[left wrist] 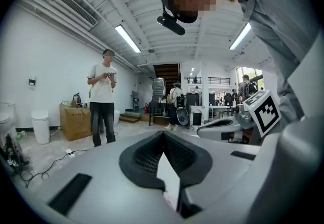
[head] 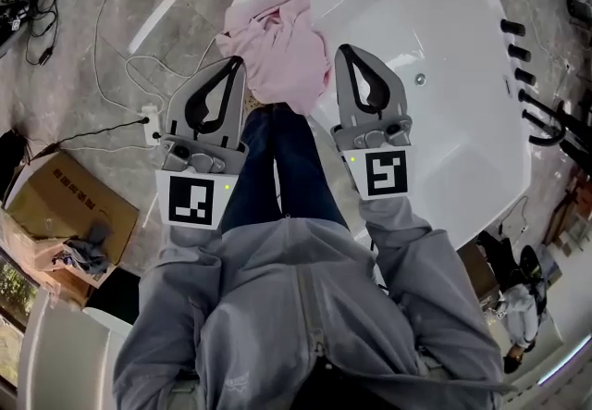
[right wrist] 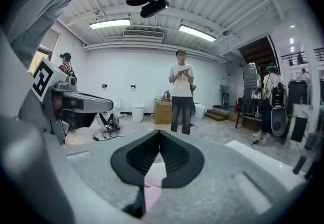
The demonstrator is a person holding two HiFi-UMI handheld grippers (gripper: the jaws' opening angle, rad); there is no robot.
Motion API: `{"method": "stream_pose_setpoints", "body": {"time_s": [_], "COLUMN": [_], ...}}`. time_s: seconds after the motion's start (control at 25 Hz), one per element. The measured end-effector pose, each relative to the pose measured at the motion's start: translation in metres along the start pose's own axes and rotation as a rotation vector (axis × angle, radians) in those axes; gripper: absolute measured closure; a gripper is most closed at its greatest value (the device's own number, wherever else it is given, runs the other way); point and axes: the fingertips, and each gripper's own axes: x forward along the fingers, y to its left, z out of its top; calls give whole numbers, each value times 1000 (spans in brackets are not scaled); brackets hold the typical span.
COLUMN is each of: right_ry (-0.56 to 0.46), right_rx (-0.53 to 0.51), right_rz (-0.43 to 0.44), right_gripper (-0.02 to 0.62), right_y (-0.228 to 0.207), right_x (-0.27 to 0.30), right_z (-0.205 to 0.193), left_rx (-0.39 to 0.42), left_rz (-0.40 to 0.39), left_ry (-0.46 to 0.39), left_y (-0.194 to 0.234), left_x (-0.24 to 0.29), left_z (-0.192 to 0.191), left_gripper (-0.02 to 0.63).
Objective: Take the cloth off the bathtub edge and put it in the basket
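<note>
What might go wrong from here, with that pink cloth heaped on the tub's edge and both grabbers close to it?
1. The left gripper and the right gripper are both shut. Pushing in like that might knock the pink cloth into the bathtub rather than catch it.
2. A corded power strip lies on the floor at the person's left. A step taken while carrying the cloth might snag it.

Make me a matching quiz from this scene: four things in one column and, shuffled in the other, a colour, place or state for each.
Column one
1 cloth
2 bathtub
3 cardboard box
4 left gripper

Column two
A brown, far left in the head view
B jaws shut
C white
D pink, on the bathtub's edge

Pairs: 1-D, 2-C, 3-A, 4-B
</note>
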Motion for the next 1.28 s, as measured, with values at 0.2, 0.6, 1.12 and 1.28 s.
{"method": "stream_pose_setpoints", "body": {"time_s": [0.2, 0.6, 1.12, 1.28], "right_ry": [29, 110, 260, 336], "right_rx": [-1, -27, 98, 177], "right_rz": [23, 91, 123, 135], "right_gripper": [592, 592, 591, 577], "right_y": [3, 13, 22, 20], "right_x": [4, 11, 8, 5], "right_z": [-33, -102, -176, -202], "left_rx": [23, 7, -118, -128], "left_rz": [-34, -92, -128, -142], "left_ry": [33, 145, 264, 283], "left_y": [-7, -24, -23, -25], "left_x": [11, 22, 24, 26], "left_z": [-37, -117, -184, -201], "left_gripper": [600, 600, 598, 597]}}
